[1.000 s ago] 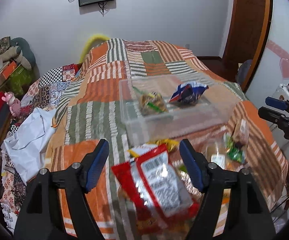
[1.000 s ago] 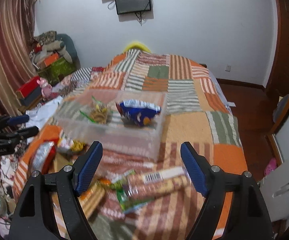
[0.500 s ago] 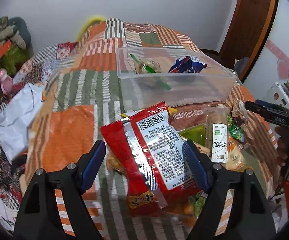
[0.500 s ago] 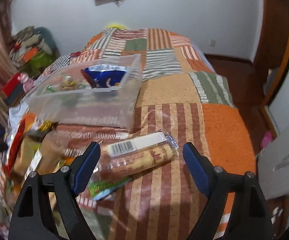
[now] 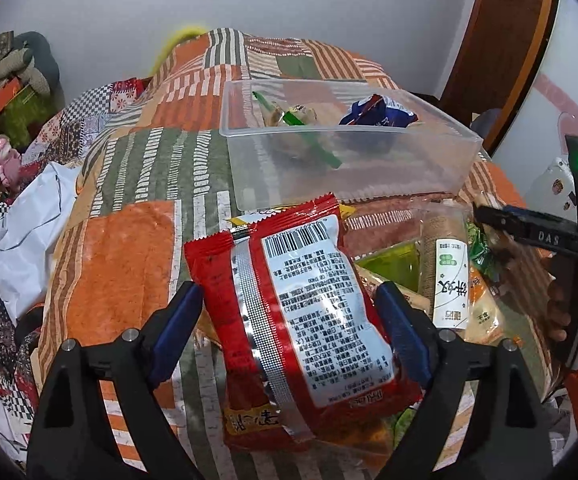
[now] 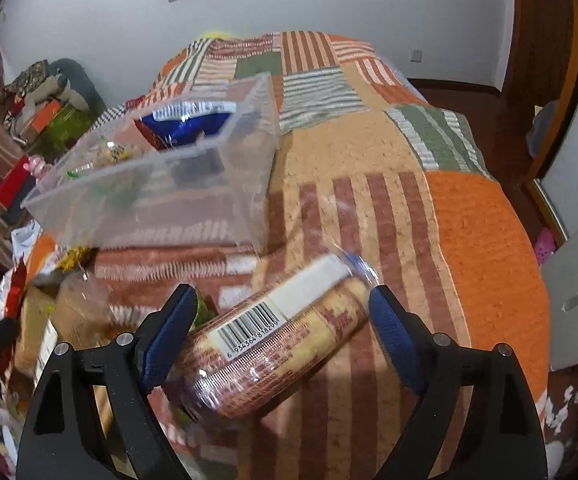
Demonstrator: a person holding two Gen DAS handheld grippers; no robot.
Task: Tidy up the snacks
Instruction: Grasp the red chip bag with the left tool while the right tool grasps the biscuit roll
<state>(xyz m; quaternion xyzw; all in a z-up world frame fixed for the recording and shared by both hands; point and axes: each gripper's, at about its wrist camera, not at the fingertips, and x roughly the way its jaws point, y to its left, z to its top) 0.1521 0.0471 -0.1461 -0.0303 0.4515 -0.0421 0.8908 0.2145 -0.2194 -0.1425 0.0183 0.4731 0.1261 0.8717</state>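
On the pile at the bed's near end, a red snack packet (image 5: 301,312) lies barcode side up between the fingers of my left gripper (image 5: 289,328). Its jaws are opening and the pads stand beside the packet's edges without pressing. My right gripper (image 6: 281,336) straddles a clear-wrapped biscuit roll (image 6: 273,344) lying slantwise on the bedspread. Its jaws are opening too and do not grip the roll. Behind both stands a clear plastic bin (image 5: 349,168) (image 6: 149,208). It holds a blue packet (image 5: 377,114) (image 6: 185,122) and a clear bag with a green strip (image 5: 293,116).
More snacks lie beside the red packet, among them a biscuit pack with a white label (image 5: 449,272). A hand in an orange sleeve (image 5: 569,320) is at the right. A white bag (image 5: 29,220) and piled clutter (image 6: 45,108) lie left of the patchwork bedspread (image 6: 469,220).
Both grippers have sunk towards the snacks and tilted further down, and their jaws have widened. The red packet and the biscuit roll now sit between the fingers.
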